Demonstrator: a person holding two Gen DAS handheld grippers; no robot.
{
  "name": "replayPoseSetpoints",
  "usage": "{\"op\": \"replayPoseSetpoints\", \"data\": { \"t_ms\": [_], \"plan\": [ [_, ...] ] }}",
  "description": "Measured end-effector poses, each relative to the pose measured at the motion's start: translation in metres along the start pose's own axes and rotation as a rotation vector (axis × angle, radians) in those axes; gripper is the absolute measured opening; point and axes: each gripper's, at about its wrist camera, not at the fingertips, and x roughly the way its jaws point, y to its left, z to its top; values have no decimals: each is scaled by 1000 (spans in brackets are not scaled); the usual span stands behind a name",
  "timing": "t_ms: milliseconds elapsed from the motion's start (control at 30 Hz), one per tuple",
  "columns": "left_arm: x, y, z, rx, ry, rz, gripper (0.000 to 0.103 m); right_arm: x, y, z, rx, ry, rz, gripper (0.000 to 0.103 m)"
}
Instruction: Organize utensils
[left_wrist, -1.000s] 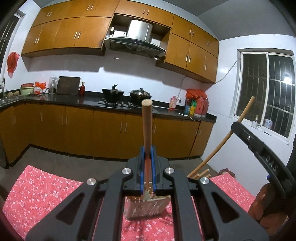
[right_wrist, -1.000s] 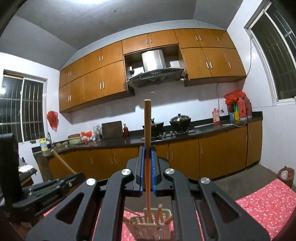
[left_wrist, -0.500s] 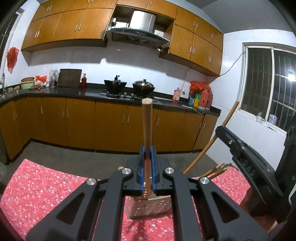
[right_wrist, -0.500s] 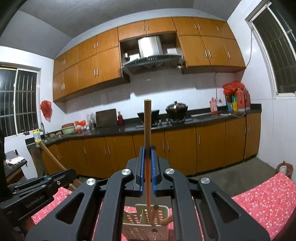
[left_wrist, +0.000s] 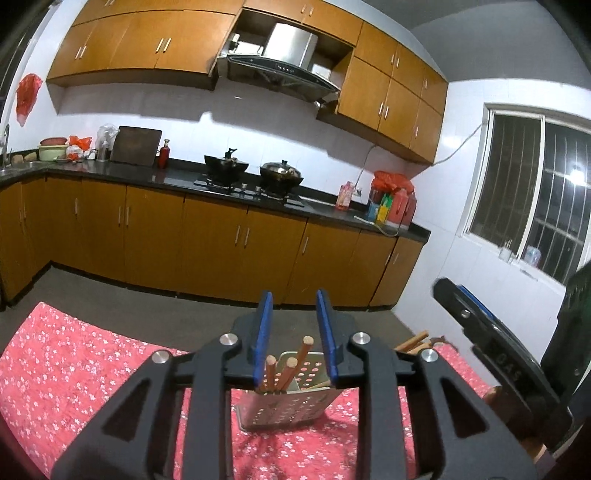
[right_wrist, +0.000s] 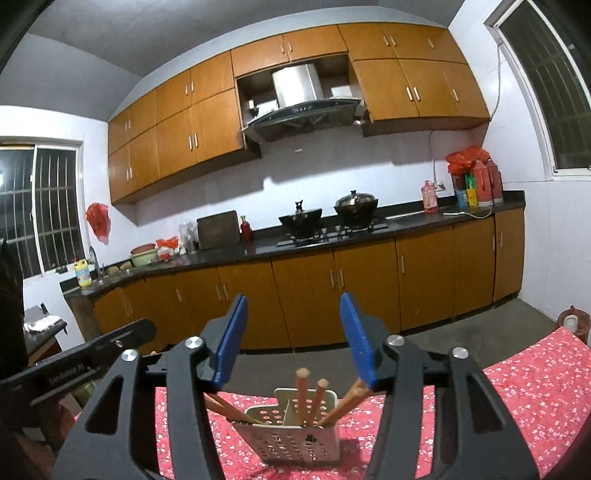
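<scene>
Red flowery cloth (right_wrist: 535, 384) covers our table. Our left gripper (left_wrist: 294, 334) and right gripper (right_wrist: 293, 338) are both opening, nothing between their jaws. Wooden sticks (right_wrist: 310, 397) stand in the white holder (right_wrist: 295, 439) just below, so they stay tidy.

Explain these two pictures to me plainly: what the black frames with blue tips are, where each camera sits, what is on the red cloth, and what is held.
No robot here: a person holds a pair of hand-held tongs in each hand, and each carries a wide-angle camera that looks along its blue fingers. One picture is from the left tongs, one from the right tongs. Both look across a table with a red flowered cloth toward kitchen cabinets. On the cloth stands a perforated utensil holder with wooden sticks in it, probably chopsticks or handles. Both tongs are opening, and neither holds anything. The black bar at each picture's edge is the other tongs.
</scene>
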Motion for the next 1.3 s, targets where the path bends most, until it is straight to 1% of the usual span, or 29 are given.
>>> {"op": "replayPoseSetpoints", "data": {
  "t_ms": [67, 200, 267, 300, 333, 367, 400, 433, 467, 500, 567, 633, 667, 867, 1000, 1100, 1300],
  "plan": [
    [-12, 5, 1, -8, -17, 9, 33, -14, -5, 1, 10, -9, -13, 62],
    [-34, 13, -2, -17, -31, 34, 40, -32, -14, -4, 26, 6, -44, 74],
    [-44, 16, -6, -10, -33, 59, 47, -38, -15, -8, 27, 17, -54, 79],
    [-51, 18, -10, -2, -34, 74, 49, -42, -15, -10, 23, 24, -59, 83],
    [-56, 19, -13, 8, -35, 89, 53, -47, -14, -14, 12, 29, -66, 88],
    [-61, 20, -17, 16, -37, 100, 58, -52, -12, -18, -2, 31, -77, 91],
    [-67, 20, -21, 29, -37, 118, 61, -56, -10, -21, -16, 32, -86, 96],
    [-72, 21, -25, 39, -38, 130, 68, -61, -8, -25, -29, 32, -96, 98],
    [-78, 21, -29, 50, -40, 143, 76, -65, -5, -29, -45, 35, -108, 99],
    [-84, 20, -35, 64, -44, 160, 80, -68, -3, -31, -57, 37, -115, 101],
    [-95, 20, -45, 89, -53, 184, 92, -75, 4, -40, -86, 41, -133, 101],
    [-103, 18, -56, 113, -57, 206, 97, -80, 11, -47, -113, 54, -134, 101],
    [-107, 16, -61, 124, -55, 218, 99, -82, 13, -51, -120, 58, -136, 101],
    [-119, 12, -87, 145, -33, 255, 99, -95, 27, -70, -156, 76, -141, 101],
    [-123, 8, -103, 157, -24, 295, 99, -100, 31, -83, -167, 94, -156, 101],
    [-125, 7, -115, 172, -17, 323, 99, -103, 33, -93, -167, 118, -163, 101],
    [-124, 5, -130, 194, 16, 349, 99, -108, 27, -109, -139, 161, -172, 101]
  ]
}}
